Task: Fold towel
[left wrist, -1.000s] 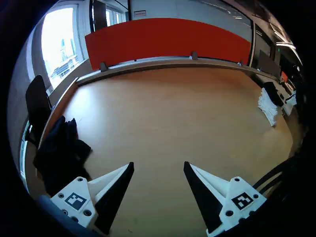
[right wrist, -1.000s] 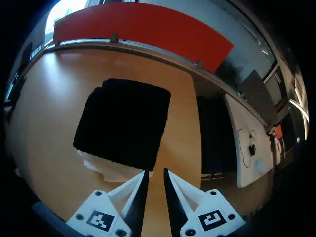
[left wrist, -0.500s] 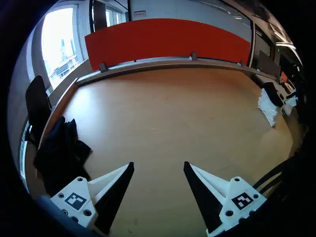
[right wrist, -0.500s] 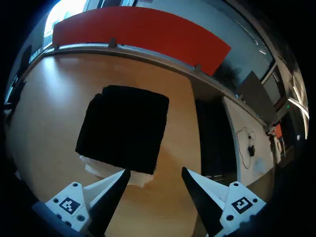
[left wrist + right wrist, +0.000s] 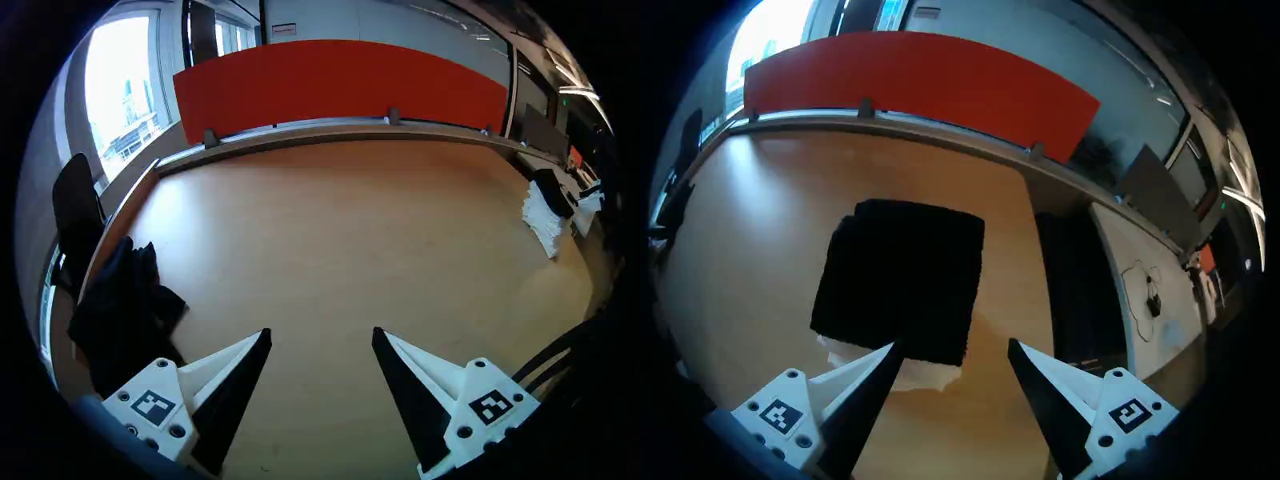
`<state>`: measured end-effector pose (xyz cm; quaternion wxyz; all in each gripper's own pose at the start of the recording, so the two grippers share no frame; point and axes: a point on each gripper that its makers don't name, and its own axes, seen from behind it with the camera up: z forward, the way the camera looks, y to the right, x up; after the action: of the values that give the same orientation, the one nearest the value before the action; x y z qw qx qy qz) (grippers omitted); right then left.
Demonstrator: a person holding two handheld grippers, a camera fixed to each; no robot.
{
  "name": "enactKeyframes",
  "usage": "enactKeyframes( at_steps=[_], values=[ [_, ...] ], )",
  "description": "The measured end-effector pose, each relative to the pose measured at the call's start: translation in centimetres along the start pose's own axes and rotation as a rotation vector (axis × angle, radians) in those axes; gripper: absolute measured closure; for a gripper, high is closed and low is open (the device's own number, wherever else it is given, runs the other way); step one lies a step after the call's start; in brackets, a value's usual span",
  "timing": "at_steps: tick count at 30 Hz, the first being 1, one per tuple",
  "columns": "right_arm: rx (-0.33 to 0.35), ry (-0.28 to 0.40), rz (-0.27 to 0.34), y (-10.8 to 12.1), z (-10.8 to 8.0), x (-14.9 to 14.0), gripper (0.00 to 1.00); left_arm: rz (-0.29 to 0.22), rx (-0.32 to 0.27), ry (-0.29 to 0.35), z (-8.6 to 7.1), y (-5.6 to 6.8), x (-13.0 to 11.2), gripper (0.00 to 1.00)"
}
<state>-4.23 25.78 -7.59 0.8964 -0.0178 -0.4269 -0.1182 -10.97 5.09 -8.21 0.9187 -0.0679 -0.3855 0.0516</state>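
In the right gripper view a folded black towel point(image 5: 902, 280) lies on top of a stack of white towels point(image 5: 912, 372) on the wooden table point(image 5: 760, 216). My right gripper point(image 5: 956, 352) is open just in front of the stack's near edge, nothing between its fingers. In the left gripper view my left gripper point(image 5: 320, 340) is open above bare table point(image 5: 344, 224), holding nothing. A crumpled pile of dark cloth point(image 5: 120, 312) lies at the table's left edge. The same stack of towels point(image 5: 548, 212) appears far off at the right edge.
A red divider panel point(image 5: 344, 80) runs along the table's far edge. A dark chair point(image 5: 76, 208) stands to the left by a bright window. In the right gripper view another white desk point(image 5: 1152, 288) with a cable stands to the right across a gap.
My right gripper went from shut to open and has drawn back a little from the stacked towels, leaving the black towel lying on top. The left gripper has not moved.
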Motion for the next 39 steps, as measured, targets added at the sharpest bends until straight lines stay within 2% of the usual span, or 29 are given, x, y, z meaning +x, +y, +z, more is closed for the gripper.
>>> enactKeyframes(
  at_steps=[6, 11, 17, 20, 32, 39],
  values=[
    [0.017, 0.057, 0.051, -0.9, -0.5, 1.2, 0.00, 0.000, 0.000, 0.003, 0.0, 0.1, 0.2, 0.07],
    [0.024, 0.108, 0.117, -1.7, -0.8, 2.4, 0.00, 0.000, 0.000, 0.008, 0.1, 0.2, 0.4, 0.07],
    [0.021, 0.131, 0.206, -2.4, -0.8, 3.0, 0.00, 0.002, 0.002, 0.011, 0.1, 0.2, 0.7, 0.07],
    [0.019, 0.134, 0.231, -2.6, -0.6, 3.2, 0.00, 0.004, 0.002, 0.013, 0.2, 0.3, 0.8, 0.07],
    [-0.005, 0.156, 0.268, -2.7, -0.3, 4.0, 0.00, 0.001, 0.009, 0.021, 0.1, 0.0, 1.1, 0.07],
    [-0.032, 0.283, 0.286, -2.5, -1.0, 6.8, 0.00, -0.001, 0.014, 0.030, 0.0, -0.2, 1.7, 0.07]
  ],
)
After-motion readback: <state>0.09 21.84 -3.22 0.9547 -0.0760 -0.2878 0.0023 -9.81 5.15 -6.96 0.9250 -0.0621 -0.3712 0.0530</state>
